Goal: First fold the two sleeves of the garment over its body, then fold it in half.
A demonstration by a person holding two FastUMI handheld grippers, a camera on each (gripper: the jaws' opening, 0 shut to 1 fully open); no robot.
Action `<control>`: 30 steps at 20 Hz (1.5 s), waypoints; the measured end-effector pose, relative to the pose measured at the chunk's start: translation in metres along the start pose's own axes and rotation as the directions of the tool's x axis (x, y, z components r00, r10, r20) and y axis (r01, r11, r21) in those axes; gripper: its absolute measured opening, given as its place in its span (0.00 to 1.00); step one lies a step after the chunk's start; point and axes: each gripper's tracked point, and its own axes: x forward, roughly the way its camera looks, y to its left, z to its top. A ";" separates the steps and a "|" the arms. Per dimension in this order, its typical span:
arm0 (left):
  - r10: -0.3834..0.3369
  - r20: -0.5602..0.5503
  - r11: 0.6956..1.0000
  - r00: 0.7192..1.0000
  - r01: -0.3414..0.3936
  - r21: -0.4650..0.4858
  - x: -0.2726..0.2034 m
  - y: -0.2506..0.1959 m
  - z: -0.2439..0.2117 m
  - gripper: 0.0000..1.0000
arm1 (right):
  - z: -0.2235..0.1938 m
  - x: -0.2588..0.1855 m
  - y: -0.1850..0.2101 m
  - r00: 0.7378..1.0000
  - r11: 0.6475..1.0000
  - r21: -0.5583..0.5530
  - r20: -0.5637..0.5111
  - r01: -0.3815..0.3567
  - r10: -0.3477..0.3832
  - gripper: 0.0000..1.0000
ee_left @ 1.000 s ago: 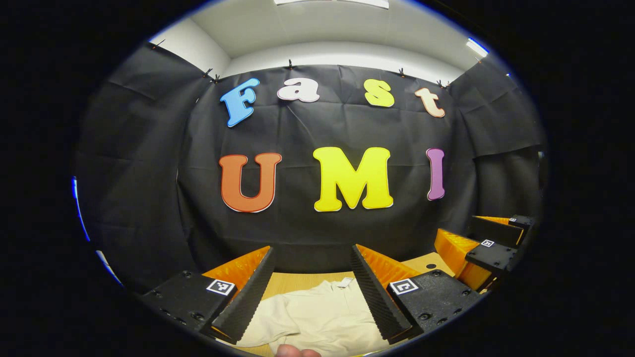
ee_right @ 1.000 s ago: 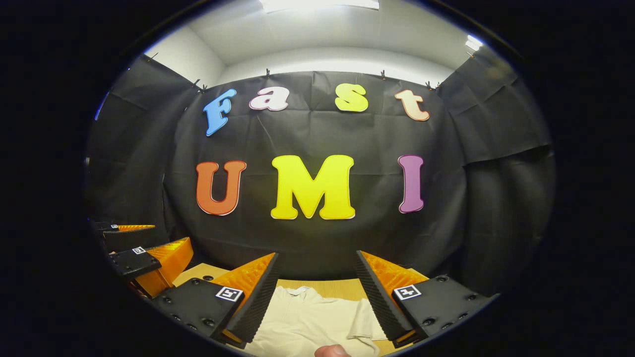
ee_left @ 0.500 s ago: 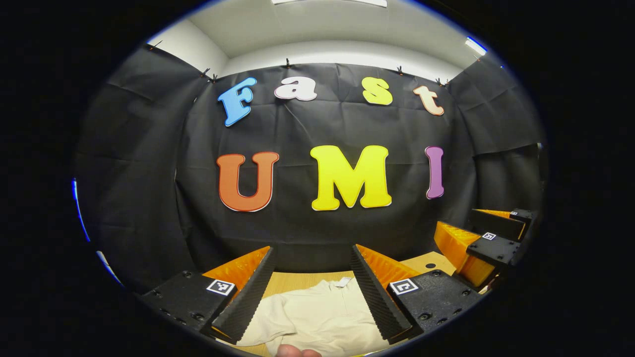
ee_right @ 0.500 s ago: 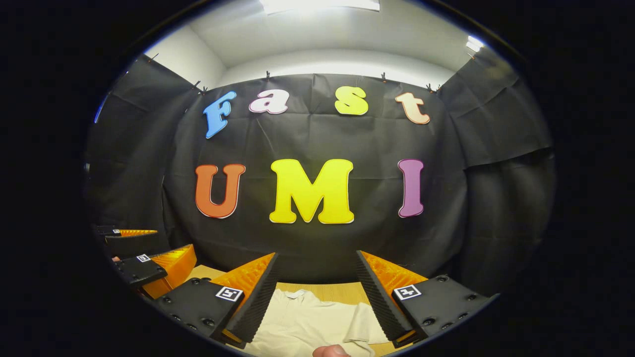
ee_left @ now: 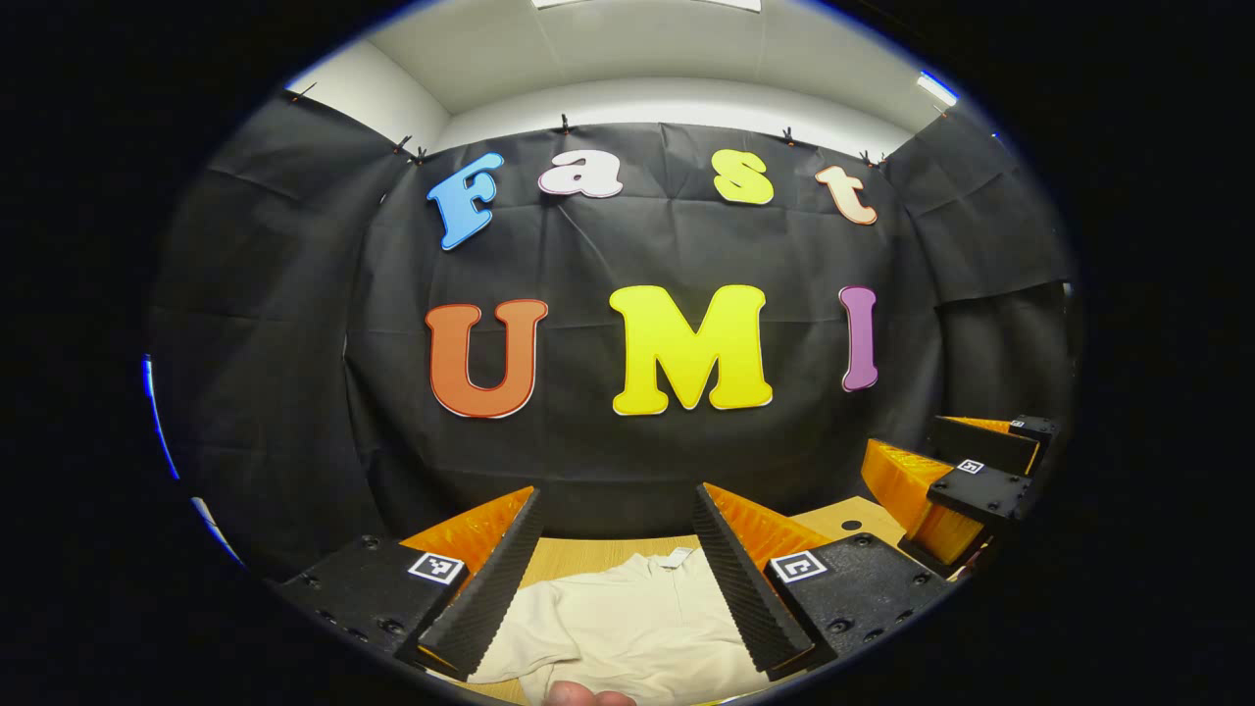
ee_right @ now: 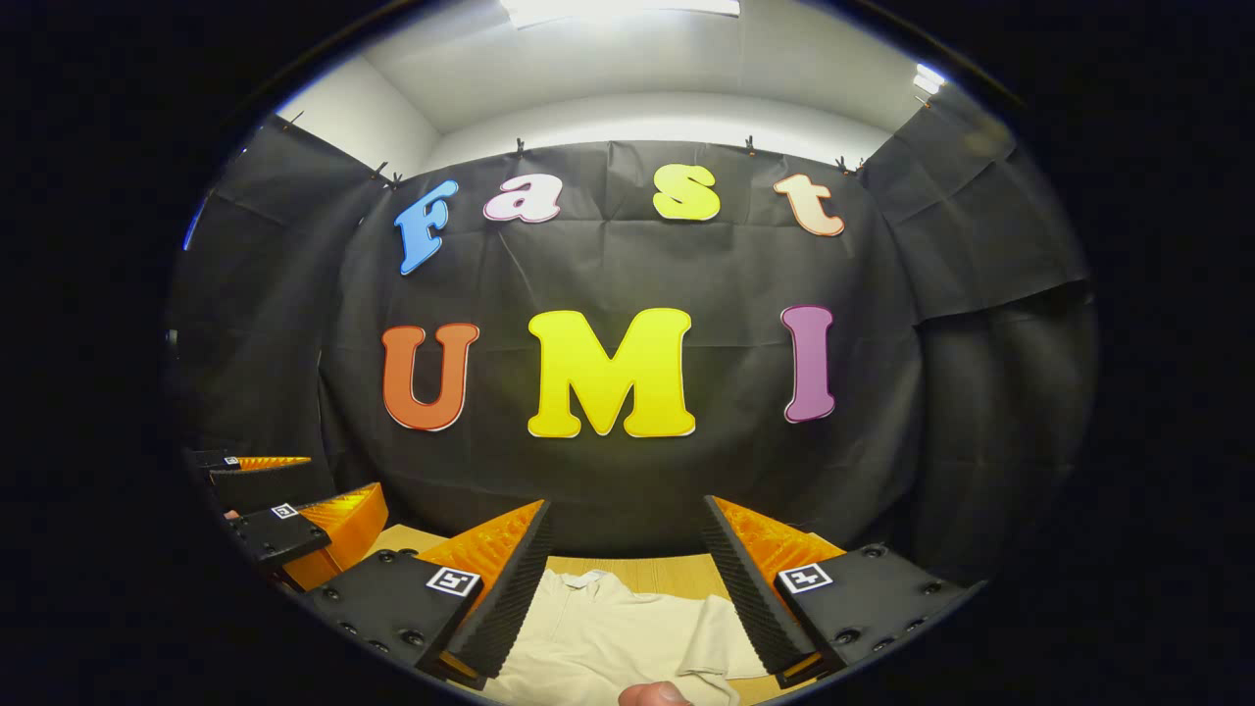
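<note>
Both tools spread wide, empty, above cream garment (ee_left: 627, 628) (sleeves seemingly unfolded).

The shirt (ee_left: 627, 628) is cut off at the bottom of the left gripper view and partly covered by the two fingers. In the right gripper view, its lower part (ee_right: 608, 642) is likewise cropped, and a fingertip (ee_right: 655, 694) is barely seen at the bottom edge.

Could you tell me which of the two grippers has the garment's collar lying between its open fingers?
The right gripper: the garment collar sits between its fingers; for the left gripper it lies beside one finger.
</note>
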 end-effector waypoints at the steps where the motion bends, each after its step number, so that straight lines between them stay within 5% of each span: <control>1: 0.001 0.001 1.000 1.000 -0.001 -0.001 0.001 -0.001 -0.002 0.97 | 0.000 0.000 -0.003 1.000 1.000 0.007 -0.001 0.000 0.000 0.94; 12: -0.040 -0.066 0.999 0.997 0.041 0.012 -0.011 -0.017 -0.022 0.97 | -0.020 -0.019 -0.106 0.996 0.996 -0.039 -0.045 0.078 -0.080 0.93; 18: -0.079 -0.110 0.997 0.991 0.081 0.015 -0.021 -0.039 -0.033 0.97 | -0.078 -0.053 -0.191 0.973 0.985 -0.108 -0.175 0.132 -0.149 0.94; 27: -0.110 -0.187 0.992 0.976 0.118 0.032 -0.029 -0.072 -0.052 0.97 | -0.167 -0.098 -0.318 0.867 0.953 -0.139 -0.394 0.270 -0.304 0.94; 30: -0.100 -0.211 0.993 0.972 0.112 0.048 -0.029 -0.075 -0.059 0.97 | -0.210 -0.098 -0.352 0.806 0.941 -0.124 -0.488 0.314 -0.334 0.95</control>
